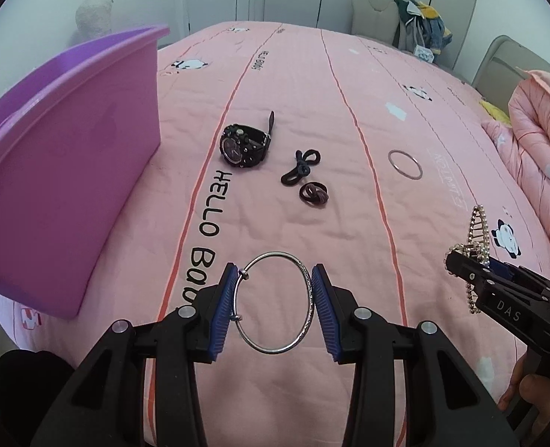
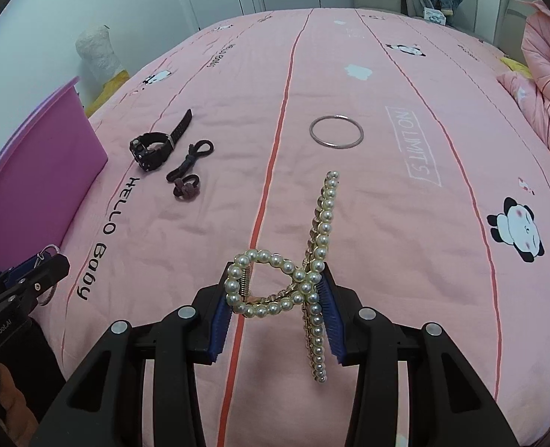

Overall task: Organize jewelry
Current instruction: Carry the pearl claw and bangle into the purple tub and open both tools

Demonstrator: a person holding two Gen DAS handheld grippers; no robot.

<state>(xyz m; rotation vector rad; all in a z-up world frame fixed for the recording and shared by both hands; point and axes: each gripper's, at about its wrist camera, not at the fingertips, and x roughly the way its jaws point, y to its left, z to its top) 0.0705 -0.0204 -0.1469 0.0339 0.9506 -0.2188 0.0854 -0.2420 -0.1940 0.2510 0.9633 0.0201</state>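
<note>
My left gripper (image 1: 274, 302) is shut on a silver bangle (image 1: 304, 331), held above the pink bedspread; it also shows in the right wrist view (image 2: 40, 272). My right gripper (image 2: 275, 309) is shut on a pearl hair claw clip (image 2: 321, 234), also seen in the left wrist view (image 1: 478, 238). On the bed lie a black watch (image 1: 243, 145), a black hair tie (image 1: 300, 167), a brown hair tie (image 1: 313, 194) and a thin silver bangle (image 1: 405, 164). A purple bin (image 1: 62, 171) stands at the left.
The pink bedspread (image 2: 386, 223) covers the whole bed. A folded pink quilt (image 1: 536, 126) lies at the right edge. Chairs with clothes (image 1: 420, 26) and white wardrobes stand behind the bed.
</note>
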